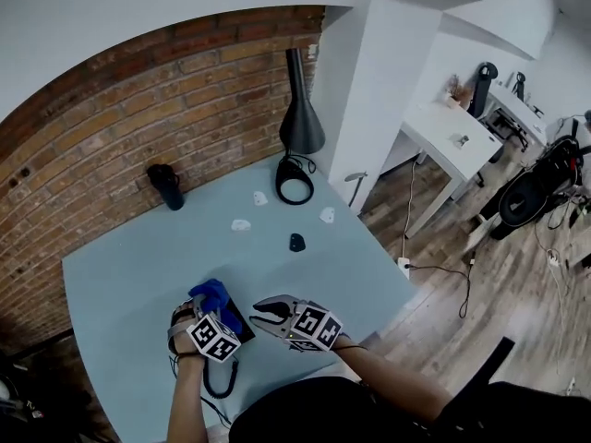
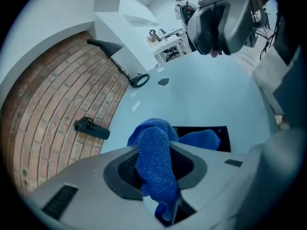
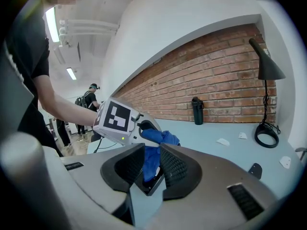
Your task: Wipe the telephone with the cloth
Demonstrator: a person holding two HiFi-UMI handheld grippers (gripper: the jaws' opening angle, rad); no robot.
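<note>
A blue cloth (image 1: 211,295) lies over a black telephone (image 1: 242,327) at the near part of the pale blue table (image 1: 138,266). The phone's coiled cord (image 1: 220,382) trails toward me. My left gripper (image 1: 205,308) is shut on the cloth (image 2: 154,162), which bulges between its jaws (image 2: 156,164) and drapes onto the telephone (image 2: 224,131). My right gripper (image 1: 259,314) hovers just right of the phone, pointing at it. Its jaws stand a little apart, holding nothing. Through the gap of the right gripper (image 3: 151,163) I see the cloth (image 3: 158,138) and a black edge (image 3: 149,189).
A black bottle (image 1: 168,187) stands by the brick wall. A black lamp (image 1: 300,118) with a ring base (image 1: 295,190) stands at the far corner. White scraps (image 1: 240,224) and a small dark piece (image 1: 296,242) lie mid-table. A white desk (image 1: 452,141) stands to the right.
</note>
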